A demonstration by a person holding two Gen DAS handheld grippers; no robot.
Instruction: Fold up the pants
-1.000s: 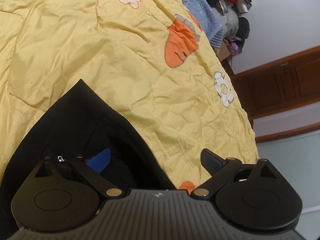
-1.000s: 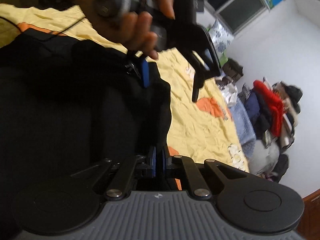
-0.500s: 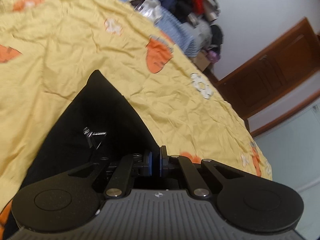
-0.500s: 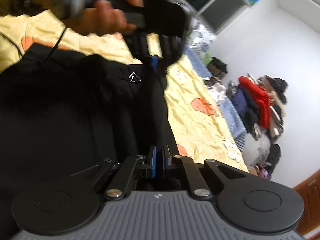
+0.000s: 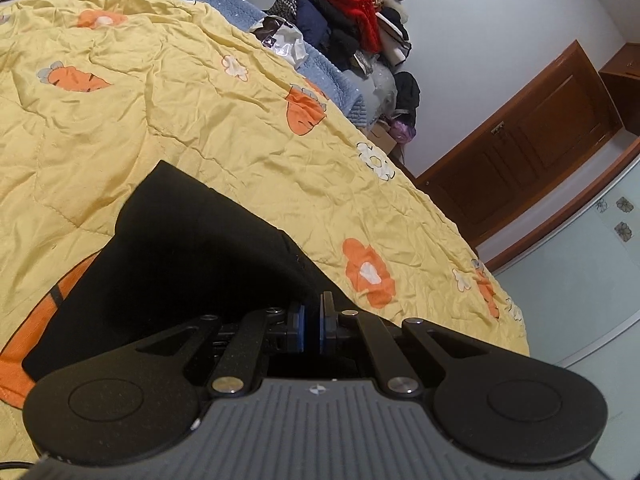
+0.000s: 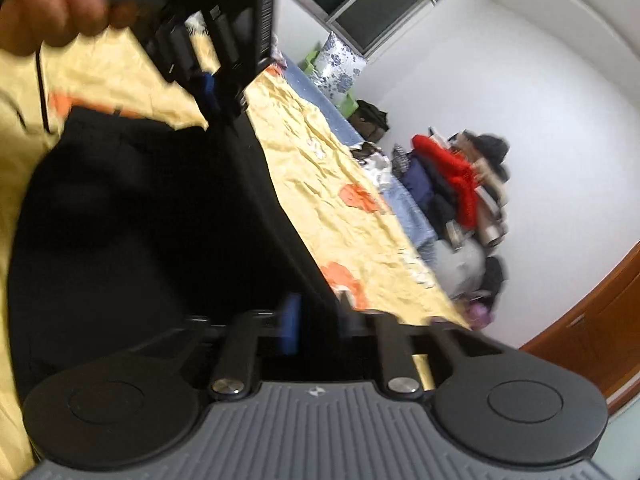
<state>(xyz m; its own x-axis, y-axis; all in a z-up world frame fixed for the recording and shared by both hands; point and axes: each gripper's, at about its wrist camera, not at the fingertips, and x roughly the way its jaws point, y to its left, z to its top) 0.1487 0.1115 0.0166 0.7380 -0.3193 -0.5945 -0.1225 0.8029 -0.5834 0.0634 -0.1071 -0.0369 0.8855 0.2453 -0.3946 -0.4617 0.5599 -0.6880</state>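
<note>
Left tool [image 5: 311, 326] at bottom centre of left view: blue pads nearly together, pinching edge of black pants [image 5: 192, 248]. Pants spread up-left from pads across yellow quilt [image 5: 200, 120] on bed. Right tool [image 6: 314, 322] at bottom centre of right view, blurred: pads parted narrowly, dark pants fabric between them; grip cannot be told. Hand [image 6: 48, 12] at upper left. Clothes pile [image 5: 352, 32] at far bed edge, against wall.
</note>
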